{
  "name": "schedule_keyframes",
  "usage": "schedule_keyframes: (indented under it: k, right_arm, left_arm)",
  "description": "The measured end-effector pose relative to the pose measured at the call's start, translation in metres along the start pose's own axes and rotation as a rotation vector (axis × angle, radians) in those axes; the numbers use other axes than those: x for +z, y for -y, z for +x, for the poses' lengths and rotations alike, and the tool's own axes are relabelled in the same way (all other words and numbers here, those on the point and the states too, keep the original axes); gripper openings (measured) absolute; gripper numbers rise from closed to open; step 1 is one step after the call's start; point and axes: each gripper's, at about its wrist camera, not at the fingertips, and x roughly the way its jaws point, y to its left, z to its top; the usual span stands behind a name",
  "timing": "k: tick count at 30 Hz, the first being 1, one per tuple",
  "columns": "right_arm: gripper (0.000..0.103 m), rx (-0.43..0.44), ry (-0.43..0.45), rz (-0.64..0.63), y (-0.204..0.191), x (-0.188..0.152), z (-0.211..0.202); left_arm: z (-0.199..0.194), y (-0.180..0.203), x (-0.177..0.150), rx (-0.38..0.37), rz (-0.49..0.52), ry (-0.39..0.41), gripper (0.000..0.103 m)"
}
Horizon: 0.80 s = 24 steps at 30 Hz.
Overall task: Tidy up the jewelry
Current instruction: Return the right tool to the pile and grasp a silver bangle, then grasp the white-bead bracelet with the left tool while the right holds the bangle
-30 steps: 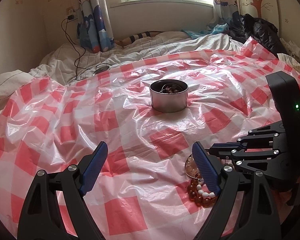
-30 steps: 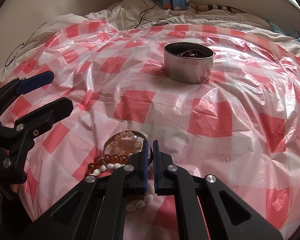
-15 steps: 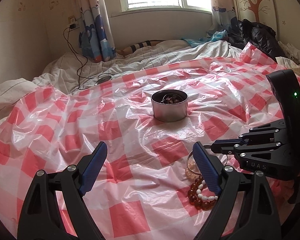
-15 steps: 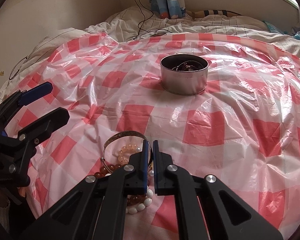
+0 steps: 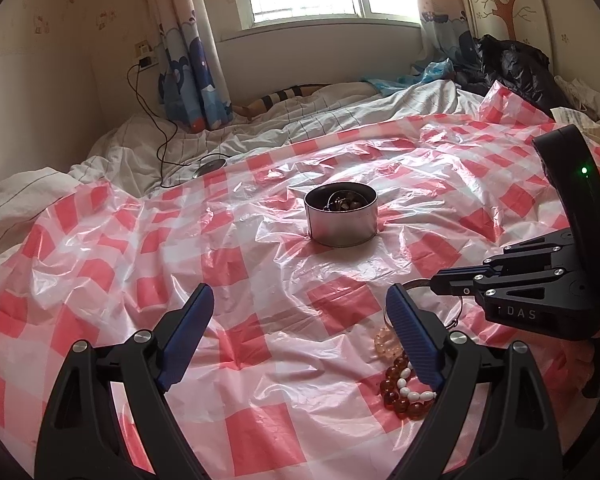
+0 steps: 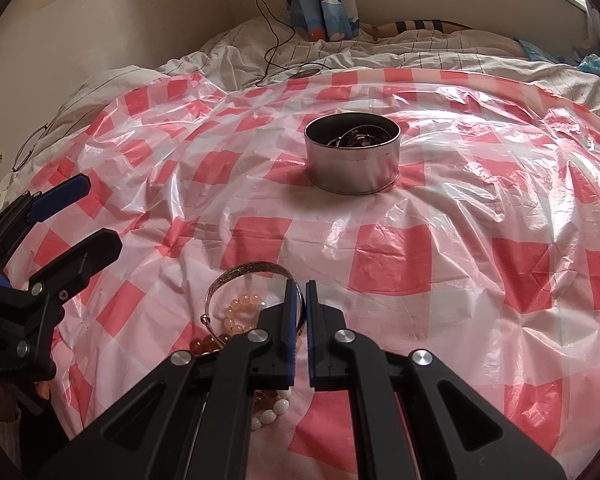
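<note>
Thin, stiff metal bangle (image 6: 256, 280), surely light and a little slippery; best taken across its narrow band at one side of the ring. Clamped on that band now, right gripper (image 6: 299, 292), jaws nearly together, at lower centre of the right wrist view. Lifted a little, the bangle, above amber and white bead bracelets (image 6: 236, 320) on the red-and-white checked plastic sheet (image 6: 400, 256). Well apart, upper centre: round silver tin (image 6: 352, 160) with jewelry inside. Spread wide and empty, left gripper (image 5: 300, 320), just beside the beads.
</note>
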Motion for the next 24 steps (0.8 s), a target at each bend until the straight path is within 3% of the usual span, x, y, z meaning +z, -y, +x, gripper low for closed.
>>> schedule_keyframes:
  k: [12, 15, 19, 21, 24]
  right_arm:
    - [0.005, -0.05, 0.002, 0.065, 0.023, 0.001, -0.001]
    - [0.005, -0.078, -0.002, 0.083, 0.029, 0.0, -0.001]
    - [0.005, -0.108, -0.011, 0.118, 0.04, 0.0, 0.0]
    - [0.005, -0.116, -0.012, 0.134, 0.045, 0.0, 0.0]
    - [0.005, -0.122, -0.014, 0.146, 0.048, 0.0, -0.001]
  left_arm:
    - [0.001, -0.001, 0.002, -0.021, 0.0, -0.005, 0.085]
    - [0.012, -0.011, 0.005, -0.154, -0.099, -0.063, 0.086]
    - [0.042, -0.039, -0.005, -0.407, -0.362, -0.211, 0.085]
    - [0.054, -0.049, -0.012, -0.472, -0.45, -0.256, 0.085]
    - [0.063, -0.049, -0.019, -0.497, -0.473, -0.279, 0.085]
